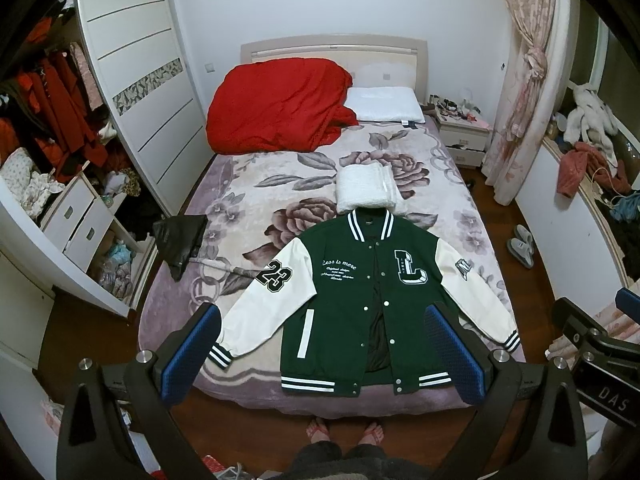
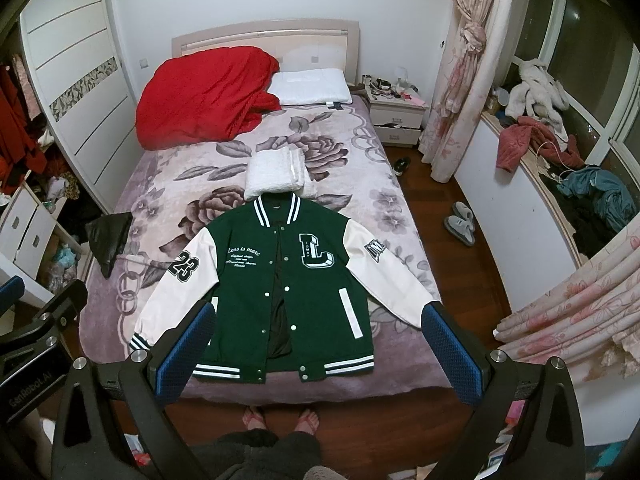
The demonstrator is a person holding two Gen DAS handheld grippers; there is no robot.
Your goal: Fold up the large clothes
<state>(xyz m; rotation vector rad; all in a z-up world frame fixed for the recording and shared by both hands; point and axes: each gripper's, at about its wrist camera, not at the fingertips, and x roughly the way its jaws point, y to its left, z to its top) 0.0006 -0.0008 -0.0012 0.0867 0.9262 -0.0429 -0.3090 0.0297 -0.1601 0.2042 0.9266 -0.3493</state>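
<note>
Both grippers, left gripper (image 1: 324,344) and right gripper (image 2: 316,344), gape empty above the jacket (image 1: 360,304), seemingly flat, collar toward the headboard (image 1: 336,46).

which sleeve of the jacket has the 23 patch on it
The sleeve lying toward the wardrobe side of the bed, on the picture's left in both views. The other sleeve bears only a small patch near the shoulder, no number.
</note>
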